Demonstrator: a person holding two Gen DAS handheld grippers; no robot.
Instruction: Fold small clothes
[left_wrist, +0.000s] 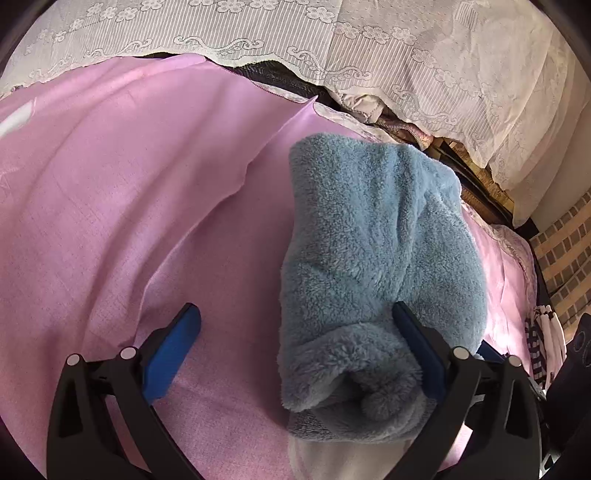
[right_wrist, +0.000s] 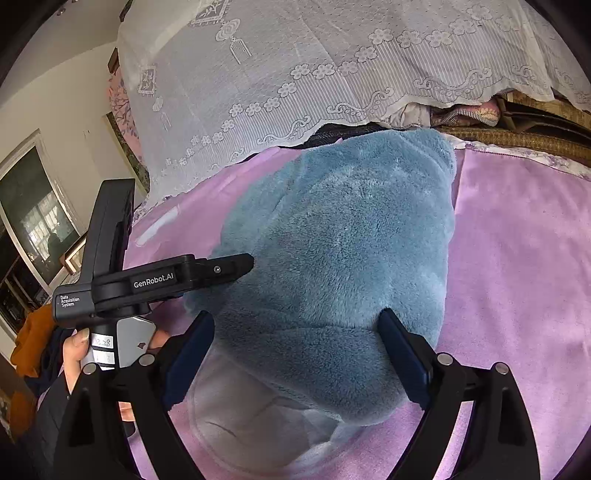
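While the folded blue fleece garment (left_wrist: 373, 236) is laid on the pink sheet (left_wrist: 110, 184), the left gripper (left_wrist: 295, 317) and right gripper (right_wrist: 295, 321) are held spread wide, nothing clamped.

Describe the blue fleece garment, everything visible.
The fluffy grey-blue fleece garment is small, thick-piled and bundled into a folded lump with a paler lining showing at its near end. It lies on the pink bedsheet, its far end near the white lace cover. The left gripper is open, one blue finger against the fleece; the right gripper straddles its near end, open. It looks folded over, not yet flat.
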